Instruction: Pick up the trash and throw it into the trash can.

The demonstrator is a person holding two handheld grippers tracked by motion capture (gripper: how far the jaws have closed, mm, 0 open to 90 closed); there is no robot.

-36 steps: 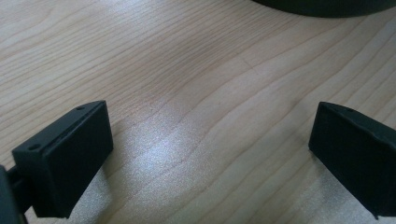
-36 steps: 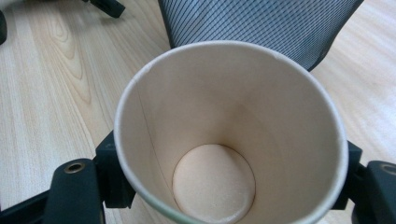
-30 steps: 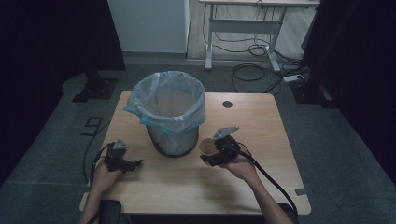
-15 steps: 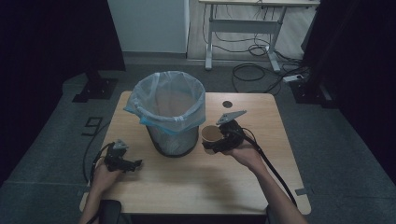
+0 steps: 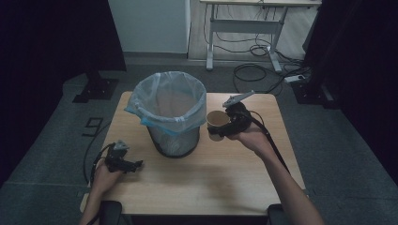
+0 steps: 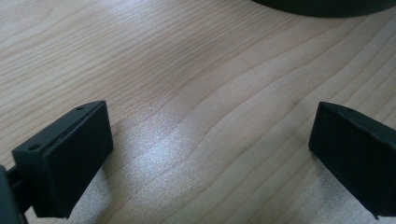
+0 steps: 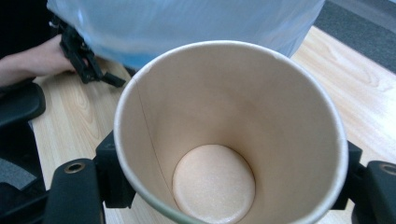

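A pale wooden table (image 5: 197, 187) with a wavy, fine-lined grain carries a round black mesh bin (image 5: 172, 140) lined with a thin, translucent blue plastic bag (image 5: 162, 112), its edge folded loosely over the rim. The right gripper (image 5: 220, 126), in the person's right hand (image 5: 251, 139), is clamped on a tan paper cup (image 5: 217, 123), a smooth tapered cylinder with a rolled lip. The cup is held off the table, just beside the bin's right side and near its rim, mouth turned up toward the high camera. The left gripper (image 5: 133, 164) rests low at the table's front left corner in the left hand (image 5: 107, 173), its jaws spread wide with nothing between them.

Compared with half a second ago, the cup sits higher and closer to the bag's rim; a second ago it was lower still, level with the mesh wall. The left gripper has stayed where it was.

The right gripper view looks straight down into the cup (image 7: 229, 135), showing a vertical seam on the inner wall and a bare, slightly grainy round bottom, the black jaws pressing its sides and the bag (image 7: 187, 28) right behind it; the left hand (image 7: 32, 60) with its gripper lies farther off. The left gripper view shows the matte, blocky black jaws over the table's grain (image 6: 196, 107), and the bin's dark base (image 6: 322, 5) at the top edge.
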